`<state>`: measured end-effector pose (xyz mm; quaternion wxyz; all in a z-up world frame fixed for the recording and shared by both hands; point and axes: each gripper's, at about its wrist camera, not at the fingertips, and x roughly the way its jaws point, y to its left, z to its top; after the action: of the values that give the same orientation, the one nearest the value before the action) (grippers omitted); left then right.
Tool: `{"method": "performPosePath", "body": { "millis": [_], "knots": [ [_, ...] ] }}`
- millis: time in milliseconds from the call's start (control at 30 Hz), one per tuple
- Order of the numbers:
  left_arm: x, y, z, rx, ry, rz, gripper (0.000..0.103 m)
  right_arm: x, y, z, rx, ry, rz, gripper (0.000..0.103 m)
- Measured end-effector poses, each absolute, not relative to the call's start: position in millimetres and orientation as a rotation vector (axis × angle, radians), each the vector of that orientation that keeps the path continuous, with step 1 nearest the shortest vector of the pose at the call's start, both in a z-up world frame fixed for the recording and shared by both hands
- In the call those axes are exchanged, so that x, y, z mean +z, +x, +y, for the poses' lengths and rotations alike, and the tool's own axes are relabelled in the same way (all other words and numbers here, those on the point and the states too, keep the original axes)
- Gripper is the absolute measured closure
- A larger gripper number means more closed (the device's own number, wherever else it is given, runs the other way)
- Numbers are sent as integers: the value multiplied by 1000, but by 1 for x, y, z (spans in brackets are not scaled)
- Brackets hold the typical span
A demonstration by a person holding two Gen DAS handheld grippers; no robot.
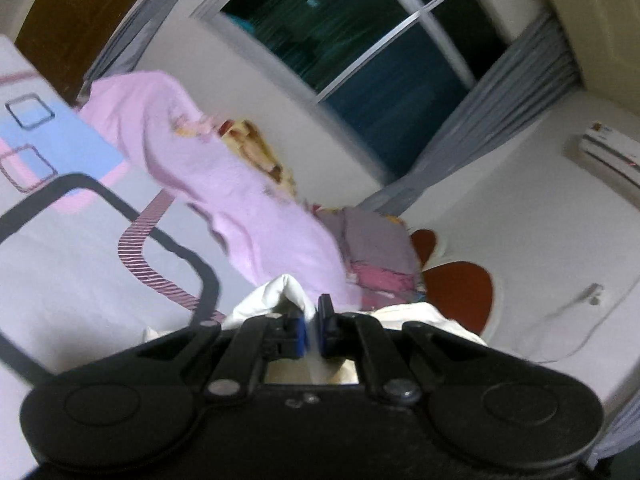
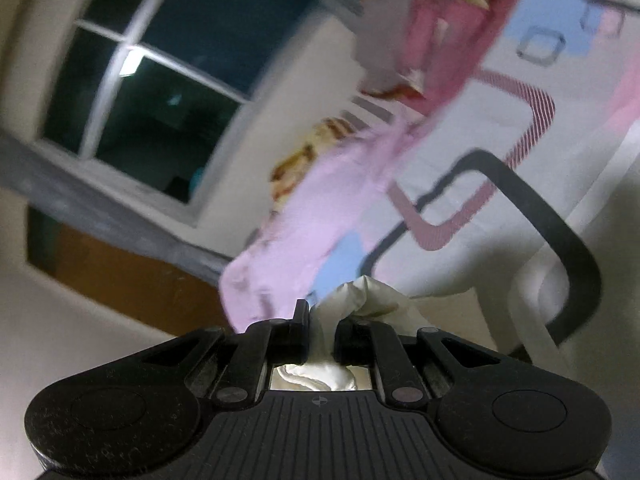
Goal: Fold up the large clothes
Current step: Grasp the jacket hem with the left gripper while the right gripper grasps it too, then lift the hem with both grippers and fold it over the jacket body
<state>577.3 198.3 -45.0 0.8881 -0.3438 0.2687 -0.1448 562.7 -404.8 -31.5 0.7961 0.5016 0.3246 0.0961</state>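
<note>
I hold the cream-white garment [image 1: 280, 300] pinched in both sets of fingers: my left gripper [image 1: 314, 328] is clamped tight on one bunched edge, my right gripper [image 2: 322, 332] is closed on another thick gather [image 2: 360, 300]. The cloth is lifted above the patterned bedsheet [image 1: 80, 280], on the near side of the pink blanket [image 1: 248, 208] heaped there. I judge the folding barely begun: no neat crease shows, only crumpled fabric at my fingers. The garment looks soft, thin and wrinkled; most of it hangs out of view.
</note>
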Motion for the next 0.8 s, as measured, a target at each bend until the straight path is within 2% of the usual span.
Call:
{"method": "performPosePath", "body": {
  "millis": [67,100,133,167,200,233,267,333,467,600,633,667,700,733,767,800],
  "knots": [
    [-64,605,203,-271,-706,599,96,-61,584,-410,203,1132,720,92],
    [-71,615,208,-260,-710,615,91,-73,591,-415,217,1154,705,90],
    [-80,625,213,-242,-721,627,80,-85,598,-420,231,1190,688,69],
    [-90,634,220,-202,-741,636,59,-96,602,-426,223,1225,663,51],
    [-94,637,228,-156,-753,627,47,-99,601,-430,181,1219,626,23],
    [-97,637,236,-109,-759,605,27,-98,598,-435,141,1188,592,21],
    [-98,635,244,-83,-761,581,20,-100,597,-441,132,1184,579,21],
    [-99,630,256,-111,-753,576,20,-99,595,-445,153,1121,606,21],
    [-104,644,249,-284,-625,722,19,-85,605,-421,198,744,732,21],
    [-115,669,227,-429,-581,824,19,-86,622,-398,252,605,795,22],
    [-117,674,218,-449,-551,848,27,-88,627,-391,266,572,807,27],
    [-119,677,210,-456,-515,867,48,-89,629,-387,281,547,810,37],
    [-122,682,202,-461,-468,895,61,-91,633,-381,287,523,819,51],
    [-125,686,196,-458,-431,912,81,-92,634,-376,294,503,818,67],
    [-126,686,191,-474,-417,910,95,-92,633,-373,315,484,810,80],
    [-122,683,190,-487,-416,883,95,-90,630,-370,324,467,794,93]
  ]
}}
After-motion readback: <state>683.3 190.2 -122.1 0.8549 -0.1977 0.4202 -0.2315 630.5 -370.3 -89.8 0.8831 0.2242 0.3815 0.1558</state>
